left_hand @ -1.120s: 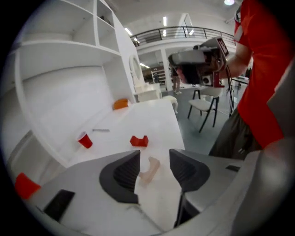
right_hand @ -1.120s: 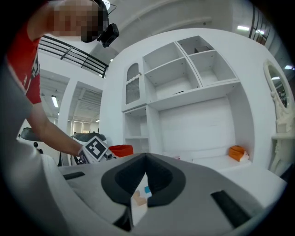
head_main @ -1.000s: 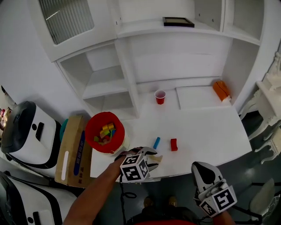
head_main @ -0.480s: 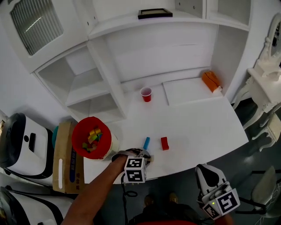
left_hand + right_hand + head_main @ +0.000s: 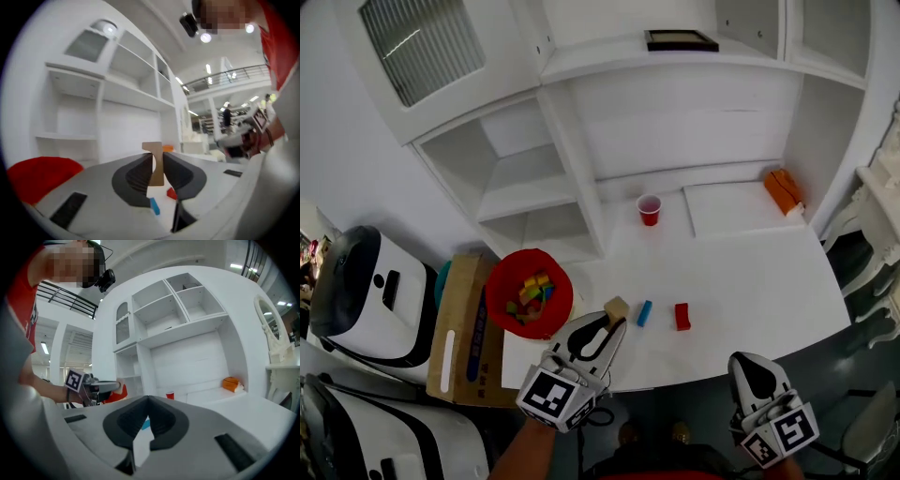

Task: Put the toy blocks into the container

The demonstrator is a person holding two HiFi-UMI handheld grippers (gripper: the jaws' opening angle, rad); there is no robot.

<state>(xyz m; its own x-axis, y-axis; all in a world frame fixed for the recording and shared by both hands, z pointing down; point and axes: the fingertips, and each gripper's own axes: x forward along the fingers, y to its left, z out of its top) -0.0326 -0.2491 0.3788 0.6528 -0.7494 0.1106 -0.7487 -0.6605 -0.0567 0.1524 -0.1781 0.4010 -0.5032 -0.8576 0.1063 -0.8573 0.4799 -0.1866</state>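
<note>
Toy blocks (image 5: 530, 292) of mixed colours lie in the red container (image 5: 494, 298) at the tabletop (image 5: 750, 272) edge in the head view. A blue block (image 5: 644, 312) and a red block (image 5: 682, 316) lie just beyond the left claw (image 5: 615, 323). In the left gripper view, that claw grasps a tan block (image 5: 153, 161). In the right gripper view, the right claw (image 5: 147, 417) is clenched and empty.

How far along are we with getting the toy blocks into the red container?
Done: several coloured blocks already lie in the round red container. In hand: the left hand-held gripper is shut on a tan wooden block, not yet over the container. Left: a blue block and a red block on the white table. The right hand-held gripper is shut and empty.
</note>
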